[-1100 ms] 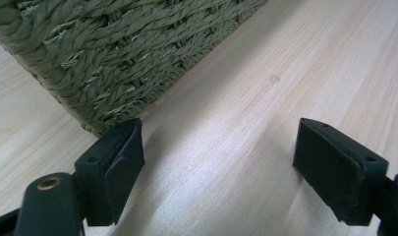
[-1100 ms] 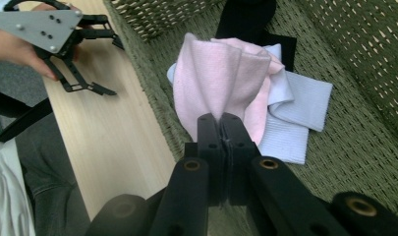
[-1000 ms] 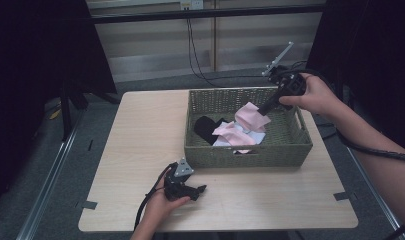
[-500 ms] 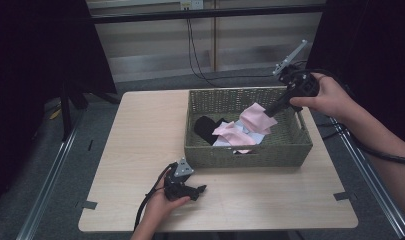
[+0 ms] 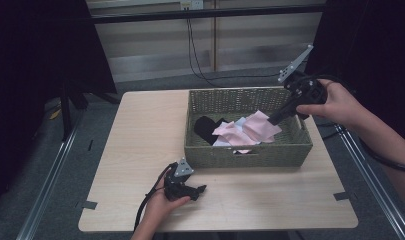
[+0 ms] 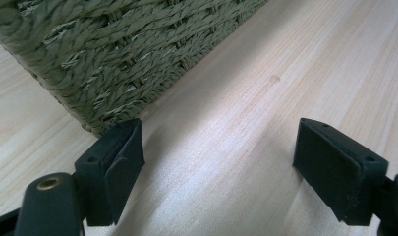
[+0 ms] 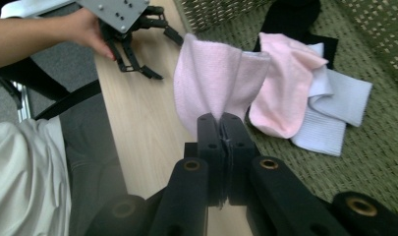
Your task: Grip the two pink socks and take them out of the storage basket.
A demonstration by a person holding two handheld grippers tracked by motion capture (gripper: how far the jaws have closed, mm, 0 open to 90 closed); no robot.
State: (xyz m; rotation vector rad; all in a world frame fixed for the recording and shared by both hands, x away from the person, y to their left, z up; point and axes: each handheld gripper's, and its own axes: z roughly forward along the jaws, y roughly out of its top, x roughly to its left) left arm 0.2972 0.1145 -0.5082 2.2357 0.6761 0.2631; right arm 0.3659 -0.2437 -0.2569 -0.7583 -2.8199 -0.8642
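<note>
Left tongs (image 5: 197, 189) rest on table (image 5: 140, 150) near front edge, just before basket (image 5: 247, 155); jaws wide apart, holding nothing. Farther back, right tongs (image 5: 271, 120) reach into basket from right side, jaws clamped tight on pink cloth (image 7: 211, 83), lifting it above pile. Pile beneath: second pink piece (image 7: 285, 83), white cloth (image 7: 334, 113), black cloth (image 5: 206, 127). Step looks like taking cloth out of basket; next move likely needs clearing rim. Black cloth partly buried, kind unclear.

High view dim, corners at 10 and 2 o'clock black; gripper views evenly lit, jaws softly blurred near lens.
</note>
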